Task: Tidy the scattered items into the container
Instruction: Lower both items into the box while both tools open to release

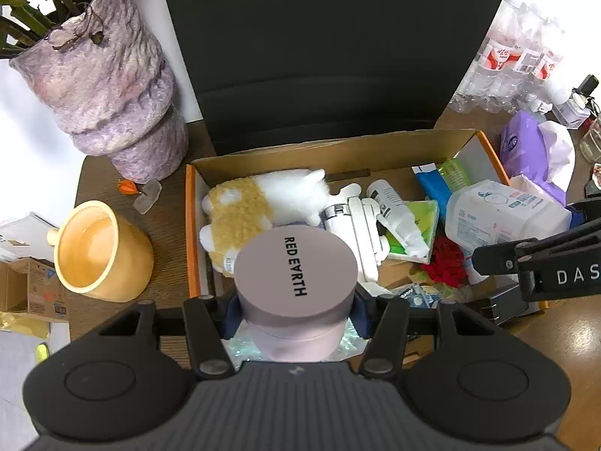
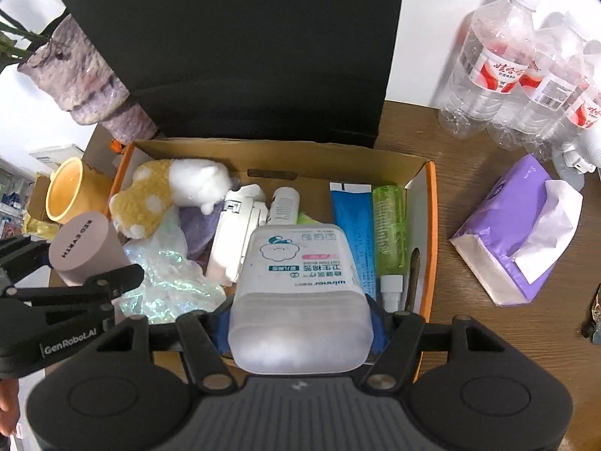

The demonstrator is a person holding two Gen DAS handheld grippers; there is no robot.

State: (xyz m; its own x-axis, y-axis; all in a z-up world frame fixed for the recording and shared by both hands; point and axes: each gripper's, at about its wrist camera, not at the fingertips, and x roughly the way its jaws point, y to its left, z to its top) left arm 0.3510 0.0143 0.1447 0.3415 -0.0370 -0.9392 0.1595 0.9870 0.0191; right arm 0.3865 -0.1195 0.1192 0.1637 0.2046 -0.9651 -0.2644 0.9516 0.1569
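Note:
An orange-rimmed cardboard box point(image 1: 193, 225) point(image 2: 432, 225) holds a plush toy point(image 1: 259, 210) point(image 2: 169, 191), a white gadget point(image 1: 360, 233), a blue tube point(image 2: 353, 225), a green bottle point(image 2: 390, 225) and a shiny wrapper point(image 2: 169, 278). My left gripper point(image 1: 295, 310) is shut on a mauve "RED EARTH" jar point(image 1: 296, 274) point(image 2: 86, 255) over the box's near left corner. My right gripper point(image 2: 300, 323) is shut on a clear cotton-bud box point(image 2: 300, 293) point(image 1: 503, 218) above the box's middle.
A yellow mug point(image 1: 97, 251) and a purple plant pot point(image 1: 109, 86) stand left of the box. A purple tissue pack point(image 2: 518, 233) and several water bottles point(image 2: 507, 64) are at the right. A black panel point(image 1: 323, 49) rises behind the box.

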